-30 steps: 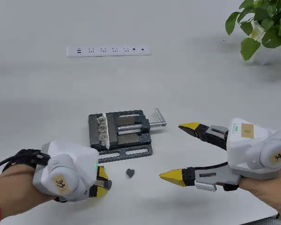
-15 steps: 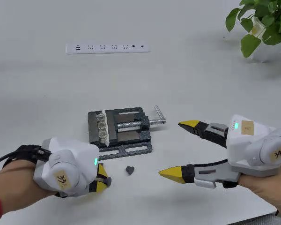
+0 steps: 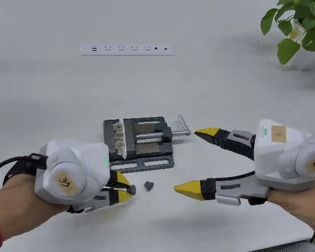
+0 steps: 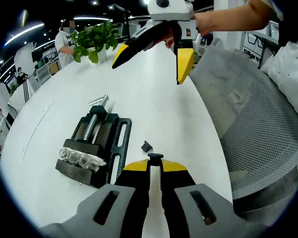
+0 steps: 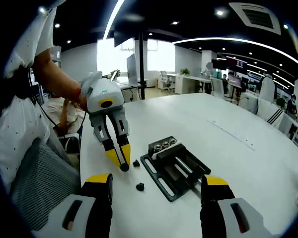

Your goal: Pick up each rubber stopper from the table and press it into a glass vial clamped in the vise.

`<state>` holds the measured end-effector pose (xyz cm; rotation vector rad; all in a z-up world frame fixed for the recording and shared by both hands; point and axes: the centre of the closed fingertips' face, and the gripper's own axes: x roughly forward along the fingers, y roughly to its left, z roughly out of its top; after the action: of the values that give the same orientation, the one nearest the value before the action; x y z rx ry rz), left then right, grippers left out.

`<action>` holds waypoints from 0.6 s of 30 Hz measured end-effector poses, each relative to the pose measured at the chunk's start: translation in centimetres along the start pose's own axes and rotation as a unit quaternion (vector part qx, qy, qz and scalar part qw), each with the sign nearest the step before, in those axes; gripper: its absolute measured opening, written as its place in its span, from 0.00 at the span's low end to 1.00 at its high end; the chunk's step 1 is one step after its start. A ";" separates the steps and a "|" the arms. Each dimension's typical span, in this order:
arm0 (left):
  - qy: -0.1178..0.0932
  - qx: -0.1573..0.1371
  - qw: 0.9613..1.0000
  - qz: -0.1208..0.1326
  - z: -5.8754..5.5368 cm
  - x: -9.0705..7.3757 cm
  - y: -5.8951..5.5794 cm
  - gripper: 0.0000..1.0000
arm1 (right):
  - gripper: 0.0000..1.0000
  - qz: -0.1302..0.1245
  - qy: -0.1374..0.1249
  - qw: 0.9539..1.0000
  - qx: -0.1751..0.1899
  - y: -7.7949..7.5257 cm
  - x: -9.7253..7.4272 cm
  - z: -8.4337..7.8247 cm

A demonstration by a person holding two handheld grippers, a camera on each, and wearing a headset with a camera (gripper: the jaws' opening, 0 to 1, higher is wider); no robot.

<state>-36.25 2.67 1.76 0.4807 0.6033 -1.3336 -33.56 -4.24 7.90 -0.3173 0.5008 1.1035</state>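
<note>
Since the earlier frames, the left gripper (image 3: 127, 190) has been carried a little nearer the vise (image 3: 147, 149), and the right gripper (image 3: 197, 160) has been brought in toward it from the other side; much of the remaining shift is judged to be camera motion. The left gripper is held in front of the vise and to its left, with its jaws closed to a narrow gap on a small dark rubber stopper (image 4: 154, 156) pinched at the very tips. In the vise, a row of clear glass vials (image 3: 118, 137) is clamped upright at its left end; no dark plug is made out in any of them, so no vial is judged to be sealed yet. A second stopper (image 3: 148, 185) lies on the table (image 3: 226, 79) just in front of the vise, apart from both grippers. To the right of the vise, the right gripper is held with its jaws spread wide and nothing between them. One pick-up appears done; its pressing-in, and the whole handling of the second stopper, are left.
</note>
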 end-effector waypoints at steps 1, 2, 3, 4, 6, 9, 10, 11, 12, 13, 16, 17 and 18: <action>-0.009 -0.006 1.000 0.003 0.4 -0.2 0.0 0.04 | 0.69 0.005 0.001 1.000 -0.007 0.2 0.0 0.3; -0.020 -0.014 1.000 0.008 1.0 -0.5 0.0 0.04 | 0.68 0.011 0.001 1.000 -0.013 0.3 0.0 0.8; -0.028 -0.020 0.999 0.011 1.5 -0.7 0.0 0.04 | 0.67 0.016 -0.001 1.000 -0.013 0.5 0.0 1.2; -0.038 -0.029 0.999 0.014 2.1 -1.0 0.0 0.04 | 0.66 0.021 -0.002 1.000 -0.012 0.6 0.1 1.5; -0.059 -0.046 0.997 0.021 3.1 -1.5 0.0 0.04 | 0.64 0.037 0.003 0.999 -0.008 0.9 0.1 2.1; -0.087 -0.071 0.993 0.029 4.5 -2.4 0.0 0.04 | 0.61 0.061 0.003 0.998 -0.015 1.6 0.2 3.1; -0.096 -0.077 0.992 0.031 4.5 -2.4 0.2 0.04 | 0.59 0.076 0.018 0.997 -0.010 2.1 0.2 3.1; -0.100 -0.081 0.991 0.033 4.6 -2.5 0.2 0.04 | 0.56 0.083 0.027 0.996 -0.007 2.3 0.2 3.2; -0.108 -0.085 0.990 0.034 5.1 -2.8 0.2 0.04 | 0.55 0.091 0.030 0.995 -0.007 2.6 0.3 3.4; -0.113 -0.086 0.989 0.036 5.4 -3.0 0.1 0.04 | 0.54 0.099 0.033 0.994 -0.006 2.8 0.4 3.6; -0.127 -0.090 0.987 0.039 6.1 -3.4 0.1 0.03 | 0.46 0.126 0.040 0.991 -0.004 3.7 0.5 4.3; -0.133 -0.092 0.986 0.040 6.5 -3.6 0.0 0.03 | 0.43 0.133 0.042 0.990 -0.004 3.9 0.5 4.7; -0.137 -0.093 0.985 0.040 6.5 -3.6 0.0 0.03 | 0.42 0.138 0.042 0.990 -0.005 4.1 0.6 5.0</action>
<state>-35.86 1.21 9.09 0.1630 0.4700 -1.2275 -35.94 0.33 11.81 -0.3104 0.6265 1.3652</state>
